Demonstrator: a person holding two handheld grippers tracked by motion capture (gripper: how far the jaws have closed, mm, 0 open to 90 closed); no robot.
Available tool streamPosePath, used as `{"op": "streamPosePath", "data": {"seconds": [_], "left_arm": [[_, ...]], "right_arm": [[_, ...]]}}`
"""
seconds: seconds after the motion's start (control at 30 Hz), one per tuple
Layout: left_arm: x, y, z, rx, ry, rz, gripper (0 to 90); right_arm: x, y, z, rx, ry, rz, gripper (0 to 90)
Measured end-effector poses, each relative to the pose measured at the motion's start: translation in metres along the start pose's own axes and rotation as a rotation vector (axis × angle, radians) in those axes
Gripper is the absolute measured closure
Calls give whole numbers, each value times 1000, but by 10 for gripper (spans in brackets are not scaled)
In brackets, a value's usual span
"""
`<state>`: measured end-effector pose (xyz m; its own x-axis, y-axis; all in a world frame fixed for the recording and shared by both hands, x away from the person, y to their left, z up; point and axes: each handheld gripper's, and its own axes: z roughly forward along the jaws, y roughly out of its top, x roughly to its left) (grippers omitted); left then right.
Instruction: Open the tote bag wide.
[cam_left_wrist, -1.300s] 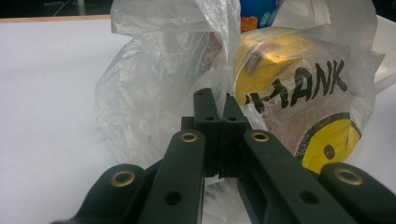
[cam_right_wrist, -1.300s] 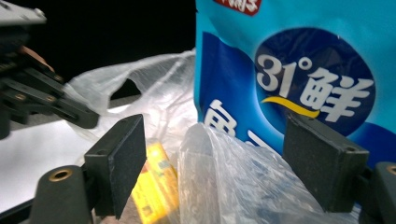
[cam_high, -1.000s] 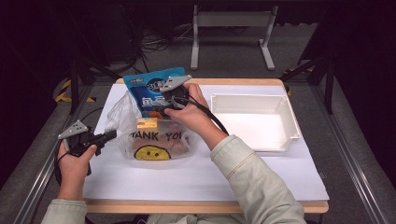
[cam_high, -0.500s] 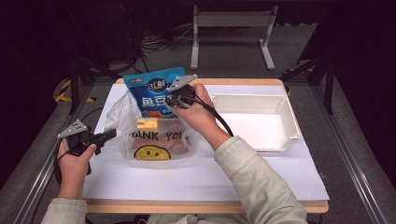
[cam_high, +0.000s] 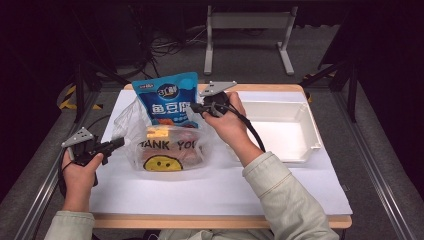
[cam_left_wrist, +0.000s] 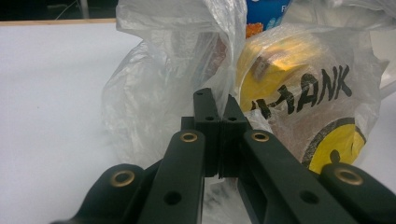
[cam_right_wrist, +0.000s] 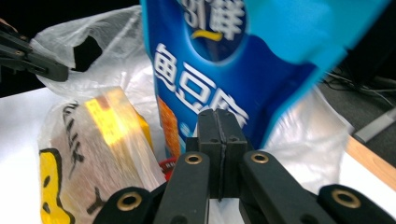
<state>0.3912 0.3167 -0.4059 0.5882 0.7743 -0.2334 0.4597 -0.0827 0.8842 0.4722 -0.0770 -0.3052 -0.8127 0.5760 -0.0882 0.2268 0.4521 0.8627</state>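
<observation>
- The left gripper lies at the near left of the white table sheet, held in the person's left hand.
- Its jaws are pressed together on a fold of the thin, clear plastic carrier bag with black lettering and a yellow smiley face; in the left gripper view the film rises from between the closed fingertips.
- The carrier bag stands on the sheet left of centre, between the two grippers, with its mouth upward.
- A yellow box-shaped packet rests inside the bag, against its front wall.
- The right gripper is held by the right hand just beyond the bag's far right edge.
- Its jaws have just closed and are now clamped on the side edge of the glossy blue snack pouch with white characters.
- In the right gripper view the pouch stands upright directly behind the closed fingertips; its upper part is blurred.
- The lower end of the pouch sits inside the mouth of the carrier bag, and the upper part projects above the bag's rim.
- A shallow white rectangular plastic tray sits on the right of the sheet, apart from the bag.
- The right forearm, in a pale green sleeve, crosses the near right of the sheet.
</observation>
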Motion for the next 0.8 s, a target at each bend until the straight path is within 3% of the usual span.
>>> {"op": "streamPosePath", "data": {"seconds": [0.37,0.57,0.8], "left_arm": [[6,-6,5,35,20,-20,892],[9,-11,8,60,24,-47,892],[12,-13,10,98,37,-40,892]], "right_arm": [[-12,-36,-6,36,-19,81,900],[-8,-52,-6,61,-13,102,900],[-4,-67,-6,97,-17,126,900]]}}
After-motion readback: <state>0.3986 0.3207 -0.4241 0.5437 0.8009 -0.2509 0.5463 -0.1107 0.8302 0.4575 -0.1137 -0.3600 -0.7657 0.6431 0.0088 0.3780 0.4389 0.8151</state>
